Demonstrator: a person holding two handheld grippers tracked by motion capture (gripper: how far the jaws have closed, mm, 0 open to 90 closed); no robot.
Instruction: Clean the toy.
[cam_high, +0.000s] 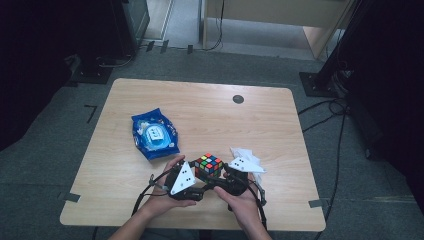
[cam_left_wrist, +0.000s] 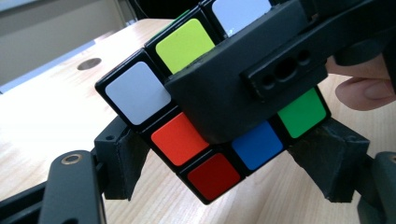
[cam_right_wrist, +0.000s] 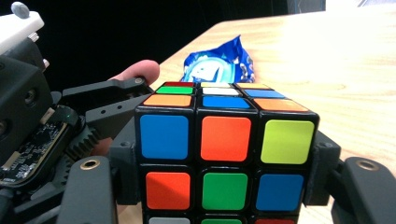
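Cube: a colour puzzle cube (cam_high: 209, 165) is sitting near the front edge of the desk (cam_high: 210, 115), between the two grippers. In the high view it seems lifted a little off the wood, but I cannot tell this for sure.
Cube faces: in the right gripper view the cube (cam_right_wrist: 226, 149) is showing blue, orange and yellow-green squares in the top row of its near face, and orange, green and blue squares below them.
Right gripper: the right gripper (cam_high: 235, 176) is grasping the cube. In its own view the two jaws are pressing on the left and right sides of the cube.
Left gripper: the left gripper (cam_high: 192, 175) is standing just beside the cube on its left. In its own view the cube (cam_left_wrist: 187, 135) is lying tilted between the two jaws; the left jaw is touching or nearly touching a lower corner, and a thin gap is showing at the right jaw. These jaws are released, not pressing.
Other jaw in view: in the left gripper view one black jaw of the right gripper is lying across the cube's face.
Hands: the left hand (cam_high: 162, 197) and the right hand (cam_high: 245, 202) are coming in from the bottom edge, each holding its gripper.
Blue packet: a blue packet (cam_high: 155, 134) is lying flat on the desk, behind and left of the cube, apart from it.
White paper: a crumpled white paper (cam_high: 247, 154) is lying just behind the right gripper.
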